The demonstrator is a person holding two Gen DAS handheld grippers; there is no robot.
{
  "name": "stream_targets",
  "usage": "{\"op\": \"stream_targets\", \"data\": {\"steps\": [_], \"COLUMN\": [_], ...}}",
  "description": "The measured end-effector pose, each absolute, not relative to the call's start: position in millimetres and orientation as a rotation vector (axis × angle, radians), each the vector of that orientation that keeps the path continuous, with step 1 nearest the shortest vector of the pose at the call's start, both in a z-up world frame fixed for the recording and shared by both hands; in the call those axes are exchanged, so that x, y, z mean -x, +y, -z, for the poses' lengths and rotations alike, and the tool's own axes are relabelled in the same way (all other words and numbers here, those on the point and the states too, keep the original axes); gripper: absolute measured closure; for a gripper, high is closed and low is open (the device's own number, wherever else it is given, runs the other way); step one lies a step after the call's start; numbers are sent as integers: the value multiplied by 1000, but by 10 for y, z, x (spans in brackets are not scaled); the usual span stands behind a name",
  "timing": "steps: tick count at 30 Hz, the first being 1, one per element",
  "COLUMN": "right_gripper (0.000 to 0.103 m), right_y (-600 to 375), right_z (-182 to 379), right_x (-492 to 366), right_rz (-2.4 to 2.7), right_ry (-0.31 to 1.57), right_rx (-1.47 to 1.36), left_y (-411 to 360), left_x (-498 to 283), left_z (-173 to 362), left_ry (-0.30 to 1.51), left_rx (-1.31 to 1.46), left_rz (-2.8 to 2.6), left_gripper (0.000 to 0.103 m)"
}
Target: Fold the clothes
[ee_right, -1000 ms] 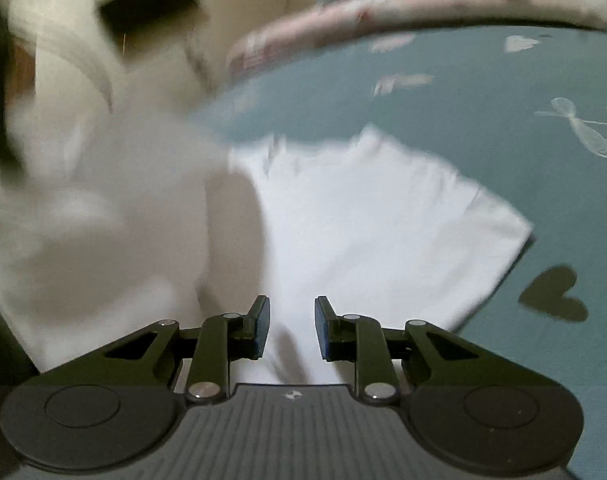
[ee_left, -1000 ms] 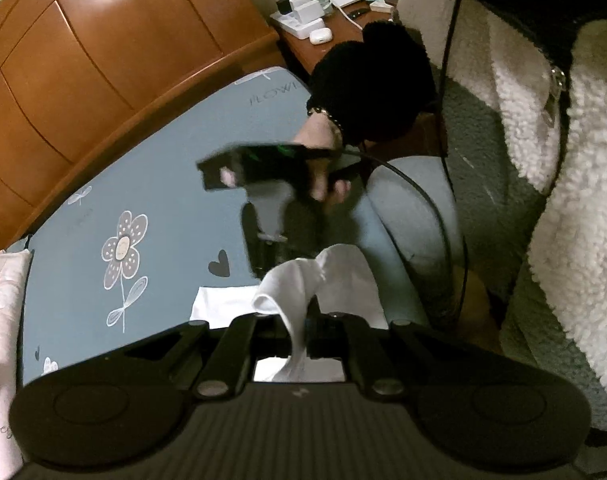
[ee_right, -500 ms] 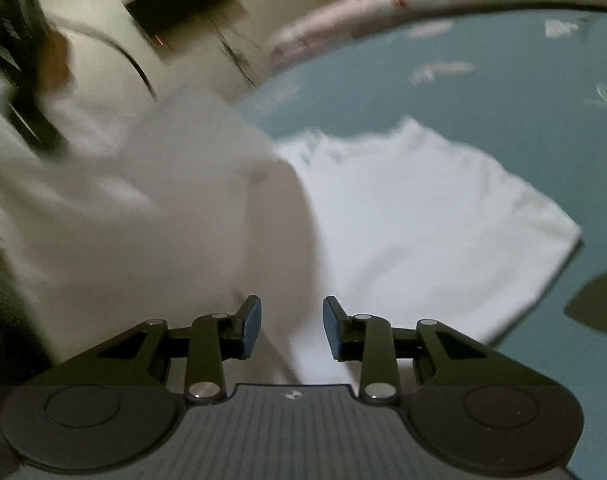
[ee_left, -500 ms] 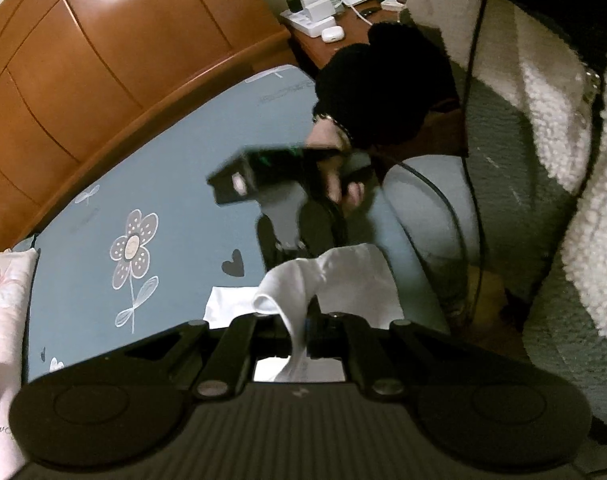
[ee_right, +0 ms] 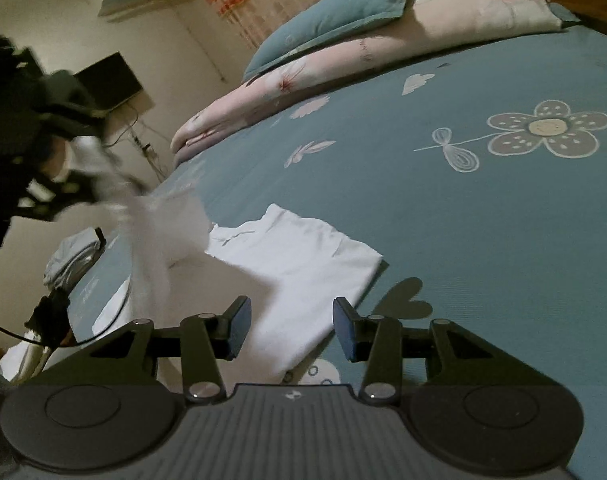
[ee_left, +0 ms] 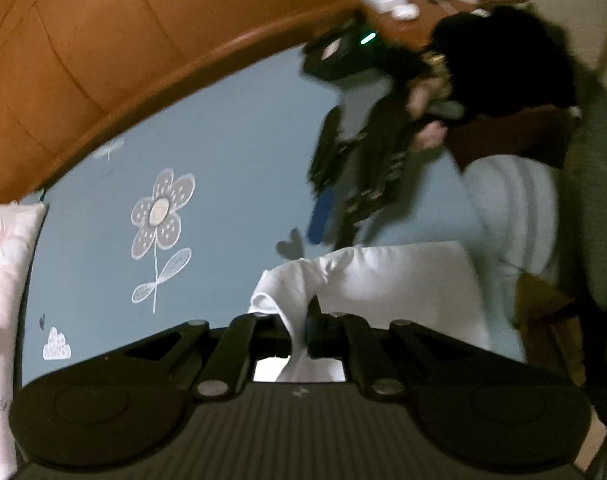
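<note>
Shirt [ee_right: 303,268], white, lies partly folded on the blue bed sheet [ee_right: 483,220], near the bed's edge. One end of it is lifted off the bed, pinched in the left hand-held gripper [ee_left: 303,330]: jaws nearly closed, with a bunch of the cloth between the pads. In the right wrist view that raised part shows as a blurred white strip going up to the left hand-held gripper at the far left (details there too smeared to read).

Right hand-held gripper [ee_right: 291,330]: jaws about half apart and have just been opening, nothing between them. It hangs over the near edge of the flat part of the shirt, not touching it. From the left wrist view it shows above the shirt, blurred, held by a hand [ee_left: 427,92] with a dark sleeve.

Sheet has a flower print [ee_right: 543,128] and a dark heart [ee_right: 403,304] just beside the shirt's corner. Pink quilt [ee_right: 343,68] and blue pillow [ee_right: 335,12] along the far side of the bed. Wooden headboard [ee_left: 123,60] behind the sheet in the left wrist view.
</note>
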State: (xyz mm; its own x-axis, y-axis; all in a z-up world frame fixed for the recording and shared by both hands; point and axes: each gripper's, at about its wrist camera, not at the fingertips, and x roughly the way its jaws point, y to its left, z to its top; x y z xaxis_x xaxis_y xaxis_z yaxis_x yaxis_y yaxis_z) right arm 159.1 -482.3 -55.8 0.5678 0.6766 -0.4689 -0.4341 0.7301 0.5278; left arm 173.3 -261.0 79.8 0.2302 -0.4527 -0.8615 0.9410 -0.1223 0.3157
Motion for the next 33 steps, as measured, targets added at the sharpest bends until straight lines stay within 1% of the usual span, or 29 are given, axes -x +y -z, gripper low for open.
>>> {"op": "stream_targets", "data": {"steps": [2, 7, 8, 9, 11, 12, 13, 16, 17, 18, 19, 21, 24, 29, 31, 33], "right_gripper": [53, 53, 53, 53, 53, 53, 52, 51, 51, 51, 51, 51, 51, 51, 51, 51], "right_y": [-4884, -4822, -4841, -4850, -4836, -4822, -4808, -4701, -4653, -4596, -4538, -4422, -4321, -4315, -4338, -4360], "right_z": [569, 630, 615, 605, 577, 556, 535, 492, 481, 478, 477, 473, 469, 494, 520, 512], "right_x": [-1546, -1577, -1547, -1533, -1495, -1468, -1440, -1387, -1375, -1371, -1368, -1361, -1366, -1385, -1373, -1378], "right_rz": [-669, -642, -637, -634, -630, -630, -631, -651, -661, -666, -670, -678, -672, -598, -570, -547], "right_ry": [708, 724, 725, 725, 725, 725, 725, 737, 742, 748, 755, 767, 780, 816, 829, 819], "right_rx": [-402, -420, -421, -424, -421, -416, -412, -394, -387, -379, -371, -355, -348, -359, -369, -376], "left_y": [-2735, -2938, -2962, -2975, -3014, -3035, -3045, -3066, -3070, -3073, -3073, -3033, -2890, -2420, -2186, -1947], "left_x": [-1880, -2308, -2382, -2427, -2484, -2481, -2458, -2387, -2370, -2362, -2354, -2338, -2301, -2132, -2000, -1910], "left_z": [-628, -88, 31, 138, 330, 381, 405, 316, 263, 198, 133, 10, -147, -306, -305, -289], "left_ry": [614, 759, 792, 809, 856, 858, 838, 759, 736, 717, 697, 659, 647, 711, 734, 770], "left_rx": [-1120, -1081, -1068, -1068, -1074, -1088, -1108, -1143, -1144, -1139, -1135, -1134, -1100, -933, -852, -766], "left_rz": [1287, 1216, 1192, 1176, 1129, 1118, 1104, 1076, 1069, 1063, 1054, 1031, 990, 882, 853, 815], "left_gripper": [98, 93, 91, 88, 84, 79, 70, 56, 53, 48, 39, 31, 31, 30, 25, 24]}}
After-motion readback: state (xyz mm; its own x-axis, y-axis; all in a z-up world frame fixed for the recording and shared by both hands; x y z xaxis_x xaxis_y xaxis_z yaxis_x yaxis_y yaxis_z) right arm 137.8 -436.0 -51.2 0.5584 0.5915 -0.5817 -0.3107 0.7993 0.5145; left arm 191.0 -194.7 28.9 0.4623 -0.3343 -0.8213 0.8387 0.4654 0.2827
